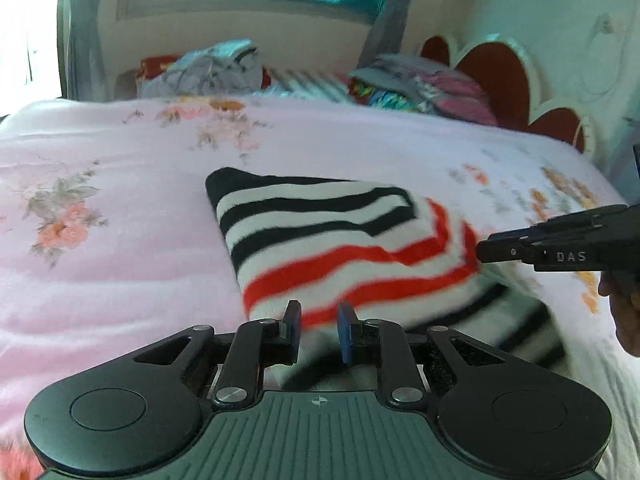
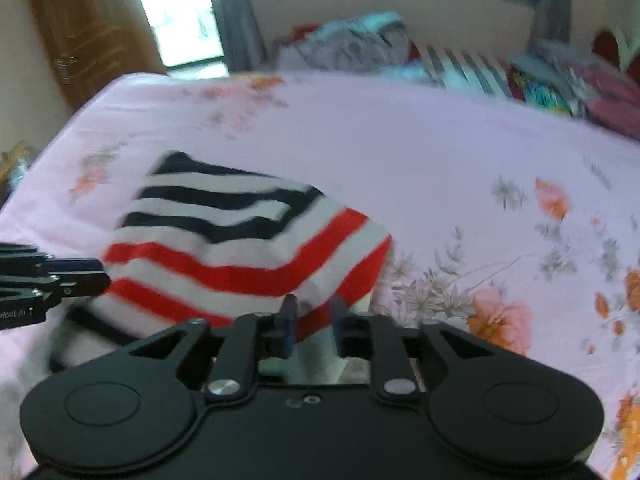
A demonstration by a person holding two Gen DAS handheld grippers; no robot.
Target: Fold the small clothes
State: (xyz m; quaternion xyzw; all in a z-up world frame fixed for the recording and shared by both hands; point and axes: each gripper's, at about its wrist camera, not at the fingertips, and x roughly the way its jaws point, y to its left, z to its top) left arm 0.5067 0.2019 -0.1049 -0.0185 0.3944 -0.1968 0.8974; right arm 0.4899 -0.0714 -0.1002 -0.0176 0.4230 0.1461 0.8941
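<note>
A small striped garment (image 1: 340, 240), black-and-white at the far end and red-and-white nearer, lies partly folded on the pink floral bedspread (image 1: 120, 208). My left gripper (image 1: 319, 328) holds its near edge between the blue pads, the cloth lifted. My right gripper (image 2: 313, 320) holds the garment's (image 2: 240, 240) other near edge, also lifted. Each gripper shows in the other's view, the right gripper (image 1: 480, 250) at the right and the left gripper (image 2: 106, 276) at the left. A black-striped part of the garment hangs below.
Piles of other clothes (image 1: 216, 68) and colourful folded fabrics (image 1: 420, 84) lie at the far side of the bed. A red and white headboard (image 1: 504, 76) stands at the right. A wooden door (image 2: 88, 32) is at the far left.
</note>
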